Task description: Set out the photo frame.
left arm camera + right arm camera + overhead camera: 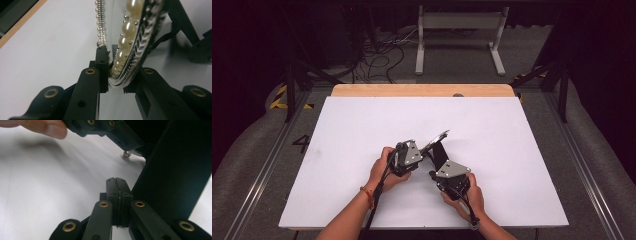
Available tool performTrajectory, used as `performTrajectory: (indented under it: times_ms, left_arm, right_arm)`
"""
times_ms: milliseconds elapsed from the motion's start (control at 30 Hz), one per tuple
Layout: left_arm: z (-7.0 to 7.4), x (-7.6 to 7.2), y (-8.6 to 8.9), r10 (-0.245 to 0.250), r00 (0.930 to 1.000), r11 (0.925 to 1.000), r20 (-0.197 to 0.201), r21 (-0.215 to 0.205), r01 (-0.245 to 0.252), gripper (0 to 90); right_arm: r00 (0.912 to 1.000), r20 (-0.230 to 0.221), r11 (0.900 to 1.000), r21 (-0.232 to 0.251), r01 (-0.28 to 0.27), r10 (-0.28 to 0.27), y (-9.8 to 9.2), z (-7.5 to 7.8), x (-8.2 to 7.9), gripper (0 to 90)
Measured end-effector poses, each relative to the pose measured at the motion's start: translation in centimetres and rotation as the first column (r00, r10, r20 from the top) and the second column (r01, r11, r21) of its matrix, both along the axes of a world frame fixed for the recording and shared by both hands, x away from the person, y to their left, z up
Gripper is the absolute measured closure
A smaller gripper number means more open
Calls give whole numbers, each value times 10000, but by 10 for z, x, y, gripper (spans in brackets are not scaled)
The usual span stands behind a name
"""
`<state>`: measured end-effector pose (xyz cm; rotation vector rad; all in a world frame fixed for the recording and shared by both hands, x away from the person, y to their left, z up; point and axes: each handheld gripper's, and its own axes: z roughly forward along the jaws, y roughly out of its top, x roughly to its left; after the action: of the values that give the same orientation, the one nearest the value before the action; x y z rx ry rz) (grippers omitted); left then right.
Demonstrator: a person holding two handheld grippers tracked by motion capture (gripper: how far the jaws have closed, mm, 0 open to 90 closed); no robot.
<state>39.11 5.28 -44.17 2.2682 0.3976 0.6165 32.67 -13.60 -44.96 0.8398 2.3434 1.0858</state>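
Observation:
A round mirror (438,139) with a rim of pearls and silver beads (130,27) stands tilted on a black stand (441,155) near the middle of the white table. My left gripper (425,149) comes at it from the left and is shut on the rim's lower edge (117,72), one pad on each face. My right gripper (436,169) sits just in front of the stand, its jaws (118,183) shut flat against each other with nothing between them. The black stand panel (170,170) rises close on that gripper's right.
The white sheet (362,130) covers the table; a wooden edge (422,90) shows at the back. Beyond it are floor cables (377,55) and a white metal frame (459,30). A thumb (47,128) and the left gripper's jaw (112,130) lie ahead of my right gripper.

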Motion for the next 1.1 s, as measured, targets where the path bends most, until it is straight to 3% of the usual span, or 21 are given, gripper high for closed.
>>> performTrajectory:
  times_ms: [400,500,533,567,600,700,767,800,867,1100]
  left_arm:
    - [5,-18,5,-117,9997,9987,205,495,107,787]
    - [6,-18,9,-159,9999,9998,-6,131,159,779]
    - [6,-18,11,-182,9997,9997,-149,-159,180,772]
    - [6,-18,11,-182,9997,9997,-149,-159,180,766]
    - [5,-17,15,-257,9988,9976,-424,-650,229,758]
    - [6,-17,22,-377,9965,9908,-747,-1324,276,743]
    - [6,-18,23,-396,9964,9889,-752,-1460,283,739]
    - [9,-19,25,-524,9964,9821,-668,-1842,393,742]
    - [10,-20,25,-571,9965,9785,-609,-2015,437,745]
    - [11,-23,22,-545,9981,9850,-278,-1656,491,766]
  right_arm:
    - [10000,-12,10000,2,-27,27,-8,2,-3,900]
    - [10000,-14,9999,78,-66,67,-10,2,-3,900]
    - [10000,15,9999,122,-98,98,-11,2,-3,900]
    - [10000,-11,9998,177,-92,92,-12,1,-4,900]
    - [10000,-35,9997,215,-78,79,-13,1,-4,900]
    - [10000,-18,9998,205,-81,81,-14,1,-5,900]
    - [9999,-72,9996,268,-115,117,-14,0,-4,900]
    - [9999,-94,9994,325,-125,128,-15,0,-4,900]
    - [9999,-104,9993,358,-127,131,-15,0,-4,900]
    - [10000,-30,9981,612,22,-21,-19,2,-4,900]
